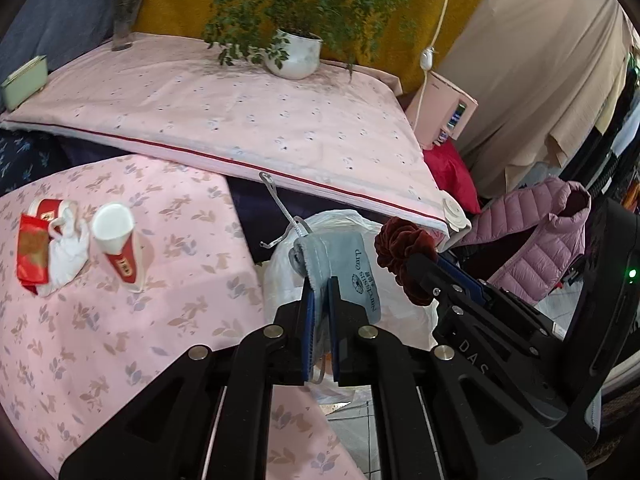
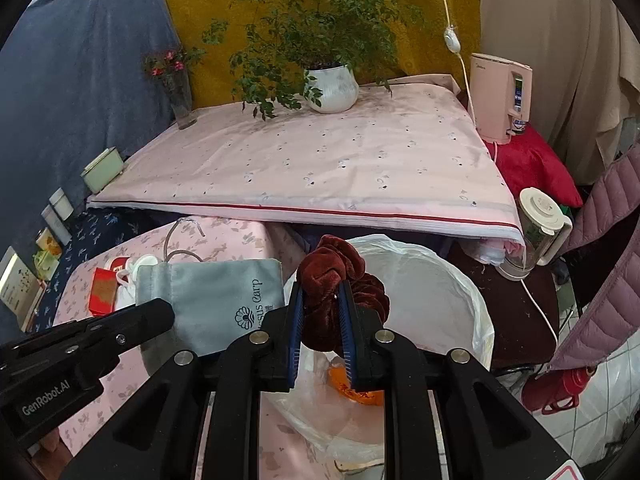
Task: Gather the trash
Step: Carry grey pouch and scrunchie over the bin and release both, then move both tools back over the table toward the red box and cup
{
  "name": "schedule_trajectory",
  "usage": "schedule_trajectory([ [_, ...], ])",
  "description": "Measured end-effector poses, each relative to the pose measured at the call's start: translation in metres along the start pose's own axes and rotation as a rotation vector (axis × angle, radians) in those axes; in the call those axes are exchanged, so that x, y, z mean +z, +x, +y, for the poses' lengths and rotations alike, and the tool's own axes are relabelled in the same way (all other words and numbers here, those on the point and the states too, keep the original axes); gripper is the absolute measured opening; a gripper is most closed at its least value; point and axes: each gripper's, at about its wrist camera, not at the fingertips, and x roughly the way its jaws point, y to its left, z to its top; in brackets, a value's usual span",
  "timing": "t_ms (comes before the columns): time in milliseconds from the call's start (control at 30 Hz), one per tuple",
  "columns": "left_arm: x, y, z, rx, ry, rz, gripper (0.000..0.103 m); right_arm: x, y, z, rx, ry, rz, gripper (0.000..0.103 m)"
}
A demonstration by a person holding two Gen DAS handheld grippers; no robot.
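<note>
My left gripper (image 1: 320,280) is shut on a grey drawstring pouch (image 1: 340,268) and holds it over the bin lined with a white plastic bag (image 1: 400,320). The pouch also shows in the right wrist view (image 2: 216,300). My right gripper (image 2: 322,286) is shut on a dark red velvet scrunchie (image 2: 336,272), held above the same bag-lined bin (image 2: 432,292); the scrunchie shows in the left wrist view too (image 1: 404,252). Orange trash (image 2: 352,384) lies inside the bag. On the low pink table (image 1: 120,340) lie a paper cup (image 1: 114,228), a red packet (image 1: 34,256) and a white crumpled bag (image 1: 70,252).
A higher pink-covered table (image 1: 248,120) stands behind with a potted plant (image 1: 296,54), a flower vase (image 1: 126,20) and a green box (image 1: 24,82). A pink appliance (image 2: 500,96), a blender jug (image 2: 536,228), a red flask (image 2: 556,388) and a purple jacket (image 1: 536,236) are at the right.
</note>
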Motion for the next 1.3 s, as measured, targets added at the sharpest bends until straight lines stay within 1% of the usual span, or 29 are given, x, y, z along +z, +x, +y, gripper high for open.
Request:
schedule_trajectory([
  [67, 0.001, 0.007, -0.007, -0.010, 0.010, 0.009, 0.008, 0.002, -0.001, -0.006, -0.014, 0.008, -0.006, 0.018],
  [100, 0.002, 0.009, -0.009, -0.016, 0.010, 0.007, 0.010, 0.002, -0.002, -0.008, -0.025, 0.013, -0.012, 0.022],
  [133, 0.002, 0.010, -0.010, -0.011, 0.006, 0.004, 0.022, 0.003, -0.003, -0.010, -0.041, 0.019, -0.021, 0.022],
  [167, 0.003, 0.011, -0.011, 0.004, 0.000, 0.000, 0.033, 0.003, -0.003, -0.013, -0.045, 0.025, -0.024, 0.028],
  [200, 0.003, 0.011, -0.011, 0.019, -0.005, -0.005, 0.051, 0.004, -0.004, -0.015, -0.046, 0.033, -0.029, 0.036],
  [233, 0.003, 0.010, -0.010, 0.037, -0.013, -0.021, 0.053, 0.005, -0.004, -0.017, -0.053, 0.042, -0.033, 0.037],
  [267, 0.003, 0.010, -0.009, 0.038, -0.011, -0.022, 0.054, 0.005, -0.003, -0.018, -0.053, 0.045, -0.034, 0.041],
  [400, 0.006, 0.009, -0.003, 0.047, -0.022, -0.023, 0.054, 0.007, 0.002, -0.018, -0.047, 0.050, -0.024, 0.041],
  [600, 0.005, 0.005, 0.015, 0.075, -0.050, -0.024, 0.054, 0.005, 0.011, -0.002, -0.024, 0.025, -0.006, 0.043],
  [1033, -0.007, -0.013, 0.078, 0.143, -0.177, -0.030, 0.054, -0.002, 0.026, 0.058, 0.044, -0.067, 0.031, 0.048],
  [1167, -0.013, -0.018, 0.096, 0.160, -0.213, -0.032, 0.054, -0.004, 0.028, 0.077, 0.059, -0.098, 0.035, 0.052],
  [1300, -0.020, -0.024, 0.117, 0.177, -0.255, -0.030, 0.054, -0.006, 0.031, 0.093, 0.074, -0.121, 0.043, 0.053],
])
